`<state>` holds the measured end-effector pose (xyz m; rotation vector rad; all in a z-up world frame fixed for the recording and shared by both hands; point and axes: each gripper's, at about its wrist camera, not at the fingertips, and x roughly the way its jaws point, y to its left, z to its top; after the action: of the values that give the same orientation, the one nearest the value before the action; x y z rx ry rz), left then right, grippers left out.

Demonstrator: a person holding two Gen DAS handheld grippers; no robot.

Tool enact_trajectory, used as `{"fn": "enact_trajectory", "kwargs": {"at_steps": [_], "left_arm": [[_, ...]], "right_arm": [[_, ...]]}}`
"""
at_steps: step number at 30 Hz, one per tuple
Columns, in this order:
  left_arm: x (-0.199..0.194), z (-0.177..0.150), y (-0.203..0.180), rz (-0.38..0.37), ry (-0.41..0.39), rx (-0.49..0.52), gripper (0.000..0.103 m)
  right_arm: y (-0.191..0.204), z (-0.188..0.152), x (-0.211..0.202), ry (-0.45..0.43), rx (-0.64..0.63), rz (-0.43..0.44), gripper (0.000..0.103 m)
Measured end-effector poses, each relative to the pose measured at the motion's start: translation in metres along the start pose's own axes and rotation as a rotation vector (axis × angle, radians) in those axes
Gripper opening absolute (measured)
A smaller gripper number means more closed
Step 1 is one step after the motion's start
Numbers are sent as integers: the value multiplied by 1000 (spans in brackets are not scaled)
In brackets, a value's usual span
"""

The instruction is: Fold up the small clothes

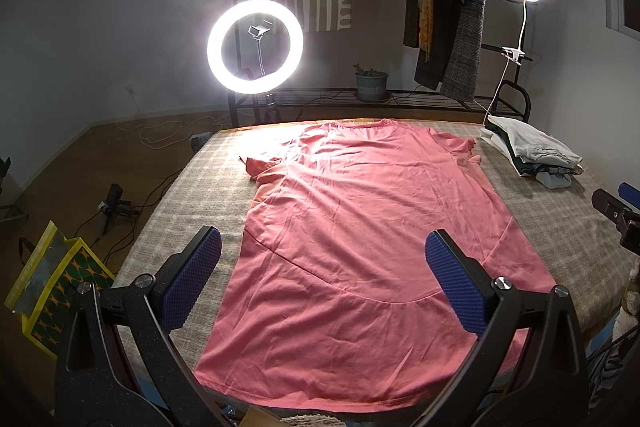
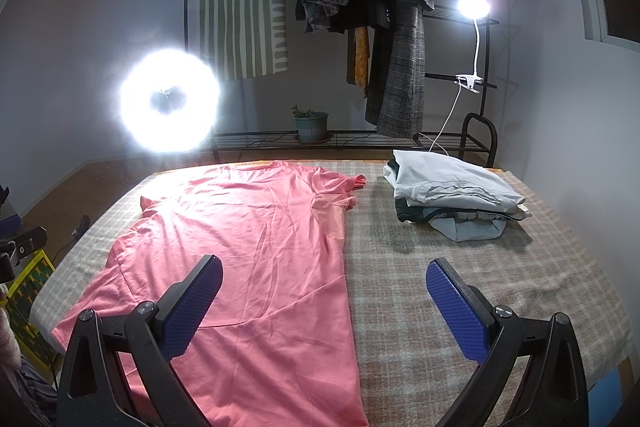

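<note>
Your salmon-pink cotton T-shirt [image 1: 360, 227] lies spread flat on the beige checked cloth-covered worktop [image 2: 460, 287], collar at the far edge, hem nearest you. Your left gripper [image 1: 324, 275] hovers above the shirt's lower half, jaws spread wide with nothing between them. Your right gripper [image 2: 324, 303] hangs over the shirt's right edge, jaws equally wide and empty. A stack of folded pale clothes [image 2: 452, 195] sits at the far right corner, apart from the shirt.
</note>
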<state>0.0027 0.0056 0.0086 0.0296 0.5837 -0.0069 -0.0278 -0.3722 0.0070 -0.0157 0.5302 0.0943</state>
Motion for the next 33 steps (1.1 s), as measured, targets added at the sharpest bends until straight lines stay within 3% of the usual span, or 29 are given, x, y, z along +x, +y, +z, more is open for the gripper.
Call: {"fn": "enact_trajectory", "kwargs": {"at_steps": [10,22,26,29,33], "left_arm": [[0,1,2,1,3,-6,103],[8,-9,33,10,24,-63,103],[11,-24,59,-27,34,-134,103],[16,-34,77,1,74,-181,103],[15,-51,102,8,109,-257,92]], "right_arm": [[3,1,1,4,2,2,103],[25,7,12,16,-10,27,103],[33,17,18,21,-18,68,103],[41,26,22,13,-45,77,103],[53,44,30,-22,-68,160,103]]}}
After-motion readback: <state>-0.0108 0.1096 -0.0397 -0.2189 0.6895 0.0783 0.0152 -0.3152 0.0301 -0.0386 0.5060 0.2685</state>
